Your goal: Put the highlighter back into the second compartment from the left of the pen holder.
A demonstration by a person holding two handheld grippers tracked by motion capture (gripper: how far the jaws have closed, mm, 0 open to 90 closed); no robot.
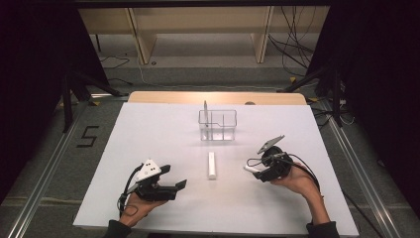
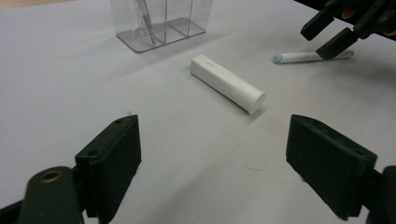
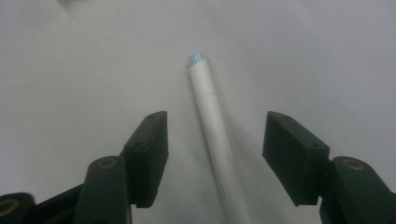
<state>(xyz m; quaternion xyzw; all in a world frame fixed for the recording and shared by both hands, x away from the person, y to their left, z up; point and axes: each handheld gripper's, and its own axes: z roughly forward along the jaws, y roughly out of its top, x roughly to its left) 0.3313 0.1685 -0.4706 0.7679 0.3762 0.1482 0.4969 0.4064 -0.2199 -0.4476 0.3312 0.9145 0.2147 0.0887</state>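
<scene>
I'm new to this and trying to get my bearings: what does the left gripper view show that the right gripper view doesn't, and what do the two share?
The left gripper view alone shows the clear box with something thin standing in it, the thick white tube lying on its side, and the right gripper lowered over the pen. The right gripper view alone shows that gripper's jaws from close up, standing apart on either side of the pen without touching it. Both share the thin white pen with its pale blue tip, and the white table.
</scene>
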